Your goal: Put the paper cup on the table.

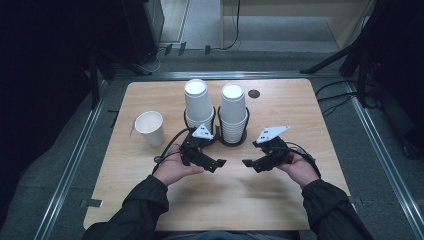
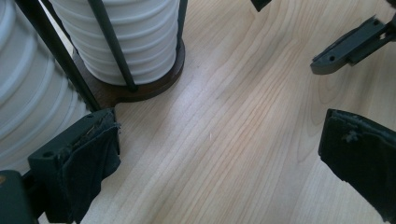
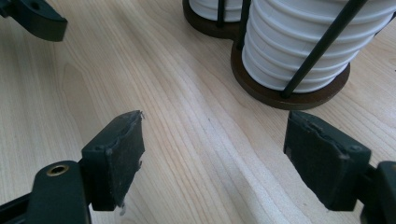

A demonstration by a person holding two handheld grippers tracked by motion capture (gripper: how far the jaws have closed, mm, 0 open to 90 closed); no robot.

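Two stacks of white cups [image 1: 199, 106] stand in a dark double holder [image 1: 218, 137] at the table's [image 1: 280, 200] far middle, with a single cup [image 1: 150, 128] apart at left. The left gripper [image 1: 216, 163] hovers wide and empty just before the holder; the right gripper [image 1: 249, 163] faces it, equally wide.

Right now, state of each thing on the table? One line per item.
Left gripper: open, nothing between jaws.
Right gripper: open, nothing between jaws.
Left stack: cups nested upside down, upright in holder.
Right stack: cups nested upside down, upright in holder.
Holder: flat on table, both slots filled.
Loose cup: apart from holder, mouth up, looks empty.
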